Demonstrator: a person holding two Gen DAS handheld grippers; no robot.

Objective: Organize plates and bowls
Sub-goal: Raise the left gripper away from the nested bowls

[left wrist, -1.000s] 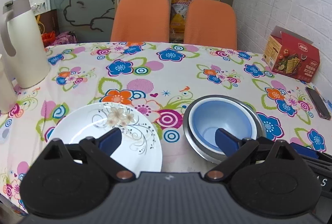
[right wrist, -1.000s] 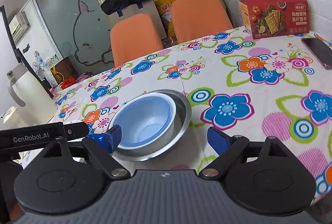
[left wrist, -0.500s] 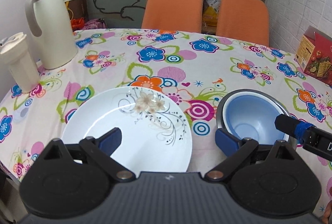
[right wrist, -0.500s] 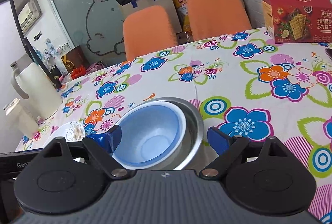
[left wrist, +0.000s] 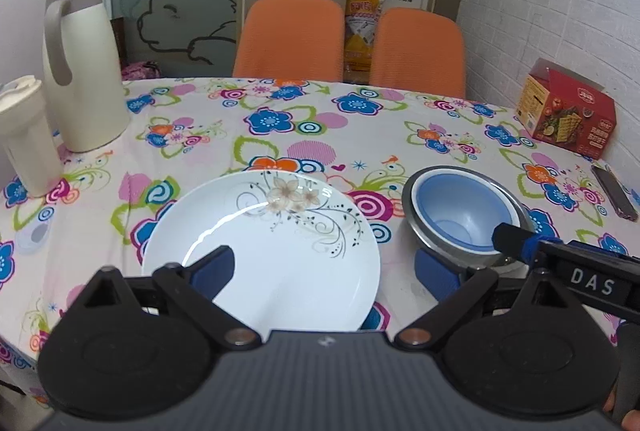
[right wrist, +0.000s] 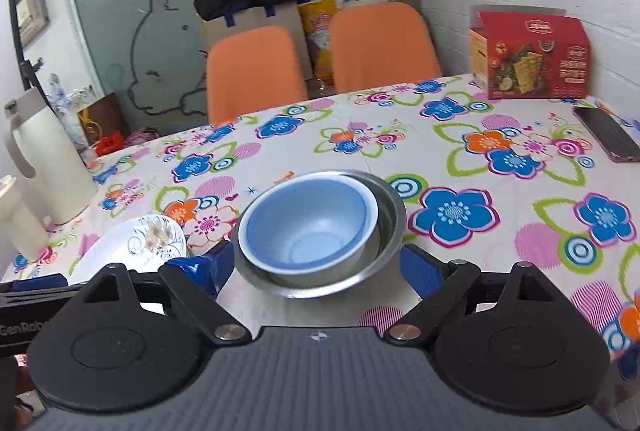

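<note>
A white plate with a flower pattern lies on the flowered tablecloth, right in front of my left gripper, which is open above the plate's near edge and holds nothing. To its right a blue bowl sits nested in a steel bowl. In the right wrist view the blue bowl inside the steel bowl lies just ahead of my open right gripper, whose fingers straddle the near rim. The plate shows at the left there.
A cream thermos jug and a cream cup stand at the table's left edge. A red cracker box and a dark phone lie at the right. Two orange chairs stand behind the table.
My left gripper has swung left, from between the dishes to over the plate. My right gripper has closed in on the nested bowls, which now lie between its fingertips.
</note>
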